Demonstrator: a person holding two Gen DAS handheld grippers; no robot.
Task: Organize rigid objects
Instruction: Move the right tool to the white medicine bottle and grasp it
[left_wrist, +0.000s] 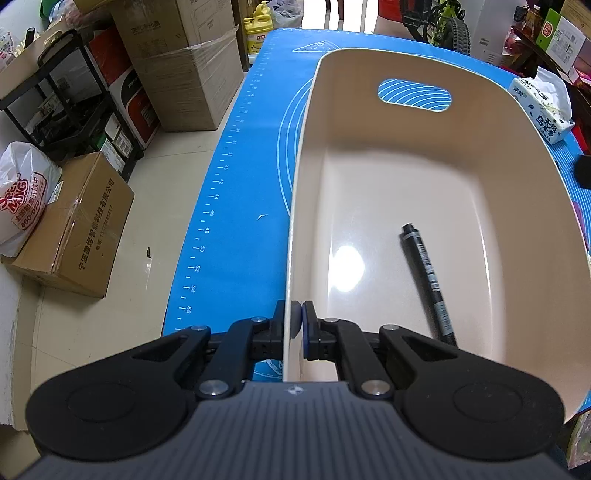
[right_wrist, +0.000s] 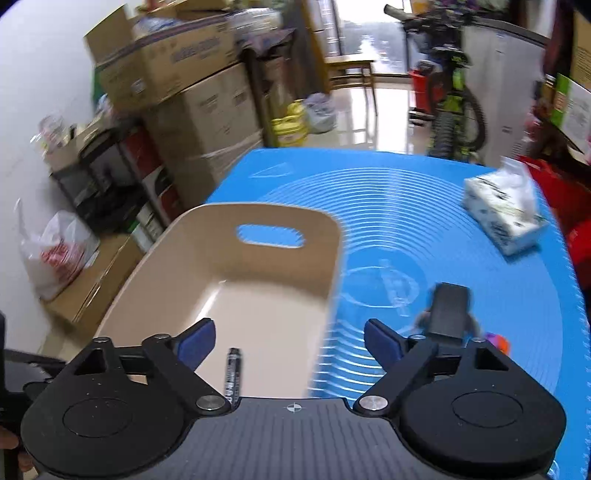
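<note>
A beige plastic bin (left_wrist: 436, 155) with a handle slot stands on the blue mat (left_wrist: 236, 229). My left gripper (left_wrist: 296, 320) is shut on the bin's near left wall, one pad on each side of the rim. A black marker (left_wrist: 428, 284) lies loose on the bin floor. In the right wrist view the bin (right_wrist: 280, 229) and the marker (right_wrist: 233, 373) show below my right gripper (right_wrist: 290, 341), which hangs open above the bin's near right corner with nothing between its fingers. A black box-shaped object (right_wrist: 448, 312) rests on the mat to the right of the bin.
A tissue pack (right_wrist: 502, 218) sits at the mat's far right. A small purple and orange item (right_wrist: 496, 341) lies beside the black object. Cardboard boxes (left_wrist: 177, 74), a black rack (left_wrist: 70, 96) and a plastic bag (left_wrist: 26, 199) crowd the floor left of the table. A bicycle (right_wrist: 452, 103) stands beyond.
</note>
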